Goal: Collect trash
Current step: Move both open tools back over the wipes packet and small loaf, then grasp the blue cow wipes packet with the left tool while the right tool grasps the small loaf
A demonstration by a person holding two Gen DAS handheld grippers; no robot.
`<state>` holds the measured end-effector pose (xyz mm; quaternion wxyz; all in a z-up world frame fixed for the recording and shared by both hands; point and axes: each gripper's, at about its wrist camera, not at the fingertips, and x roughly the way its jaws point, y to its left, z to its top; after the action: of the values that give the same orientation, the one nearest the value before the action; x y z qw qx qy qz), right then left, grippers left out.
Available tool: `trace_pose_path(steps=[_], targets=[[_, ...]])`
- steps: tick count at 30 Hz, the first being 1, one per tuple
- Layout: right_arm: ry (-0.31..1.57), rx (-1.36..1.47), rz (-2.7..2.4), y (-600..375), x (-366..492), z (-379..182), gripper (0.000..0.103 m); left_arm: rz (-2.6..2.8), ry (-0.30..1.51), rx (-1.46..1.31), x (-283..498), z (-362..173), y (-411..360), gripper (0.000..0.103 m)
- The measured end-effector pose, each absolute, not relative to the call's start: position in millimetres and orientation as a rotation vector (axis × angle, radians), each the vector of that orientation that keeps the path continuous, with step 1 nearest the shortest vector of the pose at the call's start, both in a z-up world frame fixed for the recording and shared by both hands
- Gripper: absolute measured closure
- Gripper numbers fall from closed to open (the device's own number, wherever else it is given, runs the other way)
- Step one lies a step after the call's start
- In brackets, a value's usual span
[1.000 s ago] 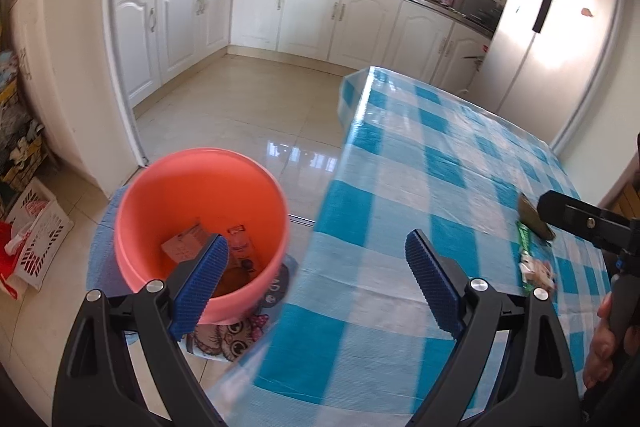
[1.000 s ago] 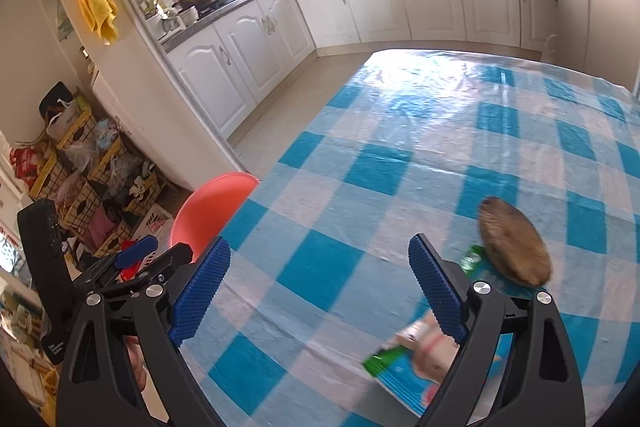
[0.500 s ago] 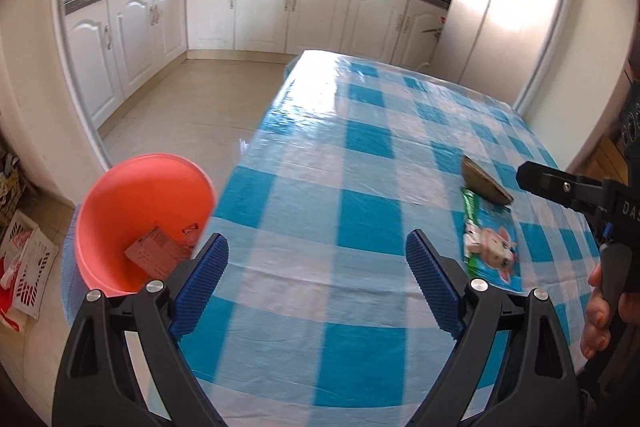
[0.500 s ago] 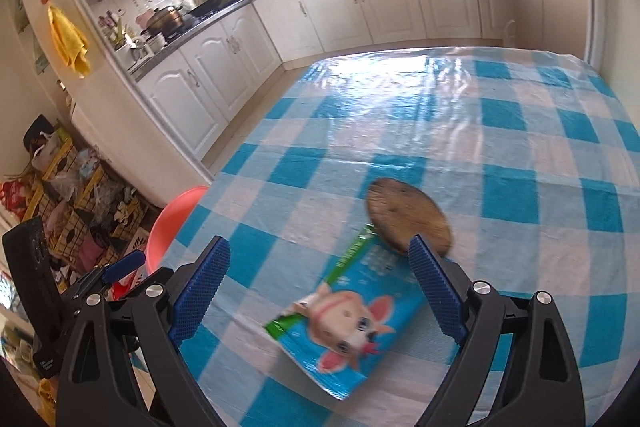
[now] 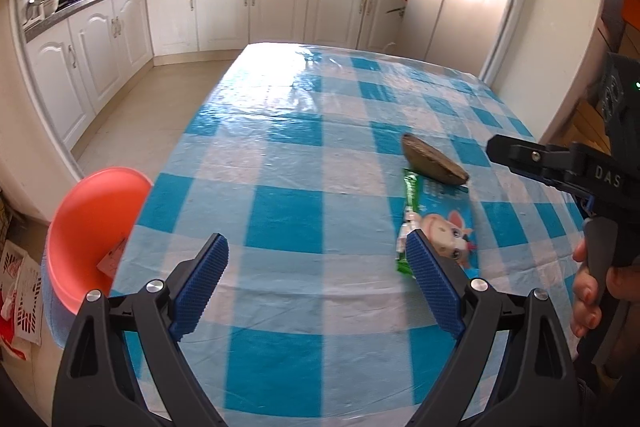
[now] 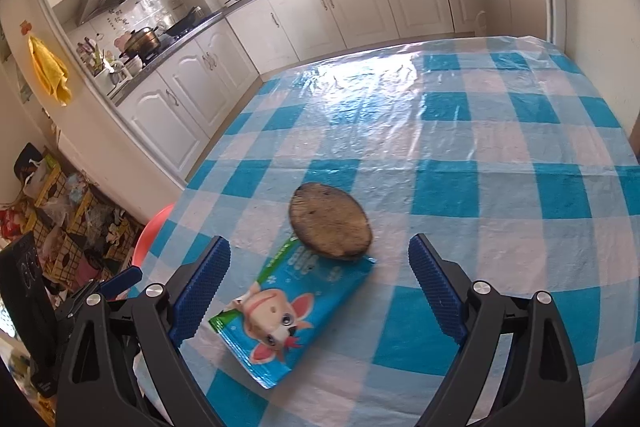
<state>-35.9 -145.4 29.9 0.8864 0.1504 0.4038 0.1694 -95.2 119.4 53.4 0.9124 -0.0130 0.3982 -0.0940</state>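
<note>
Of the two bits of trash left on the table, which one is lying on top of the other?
The round brown disc. Its near edge overlaps the far end of the blue cartoon-cow wrapper, which lies flat on the checked tablecloth, closer to the right gripper.

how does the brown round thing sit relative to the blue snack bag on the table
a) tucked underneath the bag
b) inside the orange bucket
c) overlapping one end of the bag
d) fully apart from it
c, the brown round thing lies with its near edge on top of the far end of the snack bag, both on the checked table, while the orange bucket stands on the floor off the table's edge.
</note>
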Motion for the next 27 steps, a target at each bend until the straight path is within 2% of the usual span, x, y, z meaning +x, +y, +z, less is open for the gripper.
trace_pose_path(steps=[20, 27], targets=[[0.895, 0.293, 0.436, -155, -4, 3, 0.013, -0.459, 0.876, 0.079, -91, 32, 35, 0.012], [0.929, 0.266, 0.508, -143, 13, -3, 0.013, -0.456, 0.896, 0.073, -78, 23, 30, 0.012]])
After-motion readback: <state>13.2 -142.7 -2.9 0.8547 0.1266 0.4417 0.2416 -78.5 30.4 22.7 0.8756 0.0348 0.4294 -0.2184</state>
